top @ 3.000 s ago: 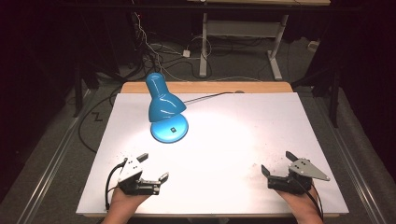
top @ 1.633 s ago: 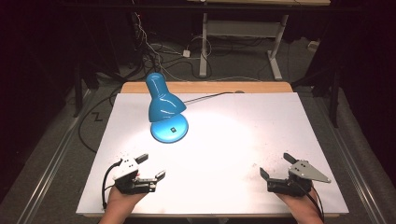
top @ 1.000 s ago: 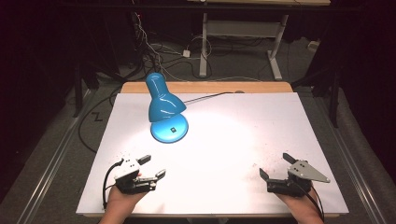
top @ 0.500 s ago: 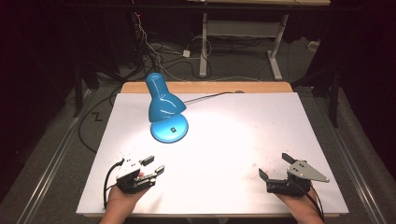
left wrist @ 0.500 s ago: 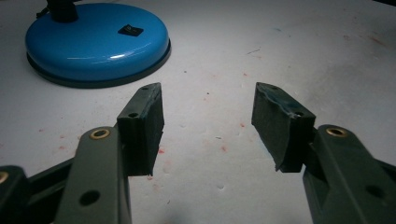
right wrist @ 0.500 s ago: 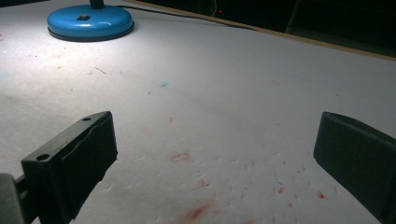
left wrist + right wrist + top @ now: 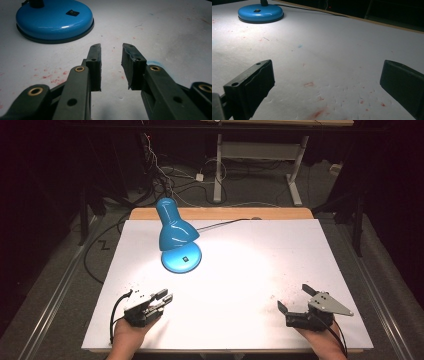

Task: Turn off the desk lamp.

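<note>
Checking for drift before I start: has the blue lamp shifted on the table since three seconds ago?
No. The lamp sits at the same spot on the white table, its base equally far from the wooden back edge.

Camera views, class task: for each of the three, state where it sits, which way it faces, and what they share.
High view: above the table's near edge, facing forward and down; both hands, left gripper, right gripper.
Left gripper view: rides the left gripper, facing the blue lamp.
Right gripper view: rides the right gripper, facing across the white table.
Shared: the lamp.
</note>
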The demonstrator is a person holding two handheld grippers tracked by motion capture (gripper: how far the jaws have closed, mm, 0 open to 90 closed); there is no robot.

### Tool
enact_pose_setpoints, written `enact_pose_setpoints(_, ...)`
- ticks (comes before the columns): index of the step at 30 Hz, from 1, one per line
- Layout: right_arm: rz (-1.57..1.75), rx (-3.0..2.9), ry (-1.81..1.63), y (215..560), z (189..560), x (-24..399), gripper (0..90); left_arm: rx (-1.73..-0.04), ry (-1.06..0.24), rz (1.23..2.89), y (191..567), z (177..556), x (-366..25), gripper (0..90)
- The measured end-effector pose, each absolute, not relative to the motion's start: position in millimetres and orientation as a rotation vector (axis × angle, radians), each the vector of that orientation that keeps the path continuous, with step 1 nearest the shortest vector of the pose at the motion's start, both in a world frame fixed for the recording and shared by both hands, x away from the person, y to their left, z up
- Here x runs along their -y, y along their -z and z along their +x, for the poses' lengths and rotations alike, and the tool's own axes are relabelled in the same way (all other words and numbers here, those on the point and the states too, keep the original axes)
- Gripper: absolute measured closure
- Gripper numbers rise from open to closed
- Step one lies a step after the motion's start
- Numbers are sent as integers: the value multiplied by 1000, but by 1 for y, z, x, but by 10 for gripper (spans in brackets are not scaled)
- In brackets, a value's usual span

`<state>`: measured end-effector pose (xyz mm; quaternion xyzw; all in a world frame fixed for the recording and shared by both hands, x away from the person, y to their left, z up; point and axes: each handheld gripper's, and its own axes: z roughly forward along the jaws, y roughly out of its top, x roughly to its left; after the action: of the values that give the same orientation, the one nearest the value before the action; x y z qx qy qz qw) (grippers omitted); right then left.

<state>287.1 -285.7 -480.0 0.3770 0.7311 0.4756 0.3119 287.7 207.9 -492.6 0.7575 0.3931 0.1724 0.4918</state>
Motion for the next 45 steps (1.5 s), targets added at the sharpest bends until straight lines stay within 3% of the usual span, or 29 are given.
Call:
enact_pose_setpoints(8,993,-1927,-1258,480,287,286,6,-953,-392,1849,494,290,-209,797)
enact_pose_setpoints(11,989,-1934,-1256,480,287,286,5,-945,-386,1856,493,290,-208,877)
enact_pose_setpoints(31,982,-1951,-1252,481,288,286,6,-957,-415,1826,494,290,-205,876)
enact_pose_setpoints(45,975,-1929,-1276,476,284,289,6,-953,-376,1814,488,320,-185,877)
